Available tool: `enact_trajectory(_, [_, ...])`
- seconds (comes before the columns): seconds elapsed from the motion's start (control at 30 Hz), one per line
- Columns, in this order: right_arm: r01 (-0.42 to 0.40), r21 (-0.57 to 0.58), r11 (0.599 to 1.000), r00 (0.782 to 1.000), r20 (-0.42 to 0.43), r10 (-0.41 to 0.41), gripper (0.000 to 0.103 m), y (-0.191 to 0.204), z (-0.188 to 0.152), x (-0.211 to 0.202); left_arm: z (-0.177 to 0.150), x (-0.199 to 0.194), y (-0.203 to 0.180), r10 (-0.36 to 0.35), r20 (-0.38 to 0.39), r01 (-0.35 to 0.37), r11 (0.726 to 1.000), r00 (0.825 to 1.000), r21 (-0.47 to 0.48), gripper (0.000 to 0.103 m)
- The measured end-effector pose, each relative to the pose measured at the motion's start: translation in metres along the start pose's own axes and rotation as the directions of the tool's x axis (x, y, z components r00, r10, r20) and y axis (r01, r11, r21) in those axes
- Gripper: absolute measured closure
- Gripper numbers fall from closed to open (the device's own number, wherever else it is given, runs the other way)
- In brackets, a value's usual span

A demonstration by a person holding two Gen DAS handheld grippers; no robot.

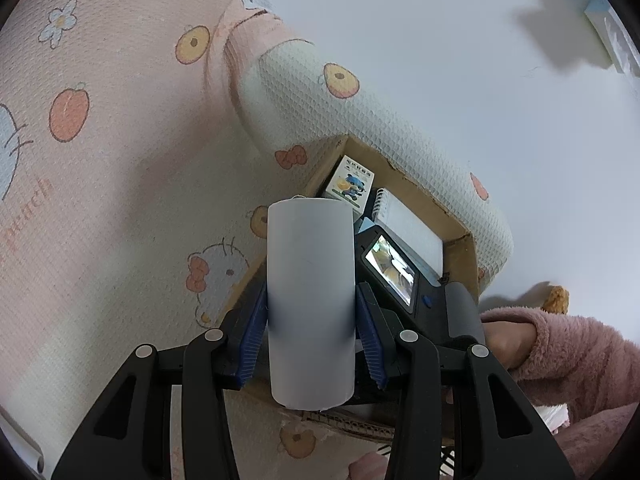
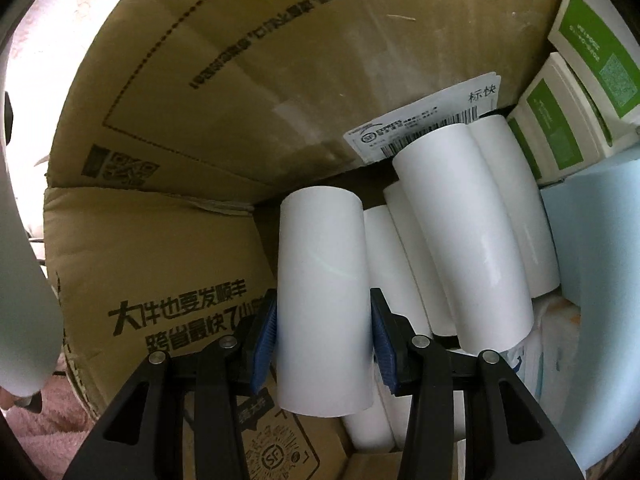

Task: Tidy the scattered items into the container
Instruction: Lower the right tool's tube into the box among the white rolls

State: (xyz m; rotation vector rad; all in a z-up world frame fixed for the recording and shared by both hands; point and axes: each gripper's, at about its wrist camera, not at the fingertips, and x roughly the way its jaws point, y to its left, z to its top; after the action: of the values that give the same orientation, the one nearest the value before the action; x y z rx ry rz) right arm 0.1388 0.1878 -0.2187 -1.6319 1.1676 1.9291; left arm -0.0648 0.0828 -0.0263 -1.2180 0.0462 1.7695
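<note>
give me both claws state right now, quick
Left claw: closed on a white tube, above the cardboard box.
Right claw: closed on another white tube, inside the box.

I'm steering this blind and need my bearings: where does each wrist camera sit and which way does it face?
Left wrist: behind the left gripper, clamped on a white paper roll, above the brown cardboard box on patterned bedding; the right gripper's body and a pink-sleeved hand show.
Right wrist: behind the right gripper, clamping another white roll, facing into the box at stacked white rolls.
Shared: the same cardboard box.
</note>
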Motion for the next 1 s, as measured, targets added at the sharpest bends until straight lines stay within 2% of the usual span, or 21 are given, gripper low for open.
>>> enact_trajectory(0.17, [-0.011, 0.011, 1.000, 1.000, 0.019, 0.010, 0.062, -0.005, -0.005, -0.008, -0.001, 0.002, -0.003, 0.015, -0.020, -0.015, 1.000, 1.000, 0.012, 0.055])
enact_trajectory(0.47, [0.018, 0.005, 1.000, 0.996, 0.084, -0.019, 0.062, -0.009, -0.021, -0.022, -0.003, 0.004, -0.008, 0.049, -0.047, -0.048, 0.999, 0.998, 0.023, 0.055])
enact_trajectory(0.53, [0.029, 0.007, 1.000, 0.995, 0.097, -0.030, 0.067, -0.011, -0.022, -0.021, -0.003, 0.005, -0.009, 0.058, -0.051, -0.057, 0.998, 0.997, 0.027, 0.055])
enact_trajectory(0.57, [0.029, 0.005, 1.000, 0.995, 0.092, -0.030, 0.077, -0.011, -0.022, -0.020, -0.003, 0.005, -0.009, 0.068, -0.052, -0.066, 0.997, 0.996, 0.029, 0.055])
enact_trajectory(0.6, [0.026, 0.010, 1.000, 0.997, 0.074, -0.026, 0.079, -0.014, -0.022, -0.017, -0.003, 0.004, -0.008, 0.068, -0.050, -0.067, 0.997, 0.996, 0.025, 0.055])
enact_trajectory(0.7, [0.007, 0.024, 1.000, 0.998, 0.062, -0.009, 0.081, -0.020, -0.023, -0.014, -0.002, 0.002, -0.007, 0.052, -0.061, -0.051, 0.999, 0.997, 0.005, 0.055])
enact_trajectory(0.87, [0.038, 0.022, 0.999, 0.998, 0.056, -0.039, 0.081, -0.027, -0.029, -0.009, -0.002, 0.001, -0.013, 0.057, -0.065, -0.056, 0.998, 0.996, 0.018, 0.055])
enact_trajectory(1.0, [0.054, 0.028, 0.998, 0.999, -0.001, -0.054, 0.081, -0.035, -0.032, -0.007, -0.003, 0.004, -0.017, 0.069, -0.079, -0.067, 0.998, 0.995, 0.018, 0.055])
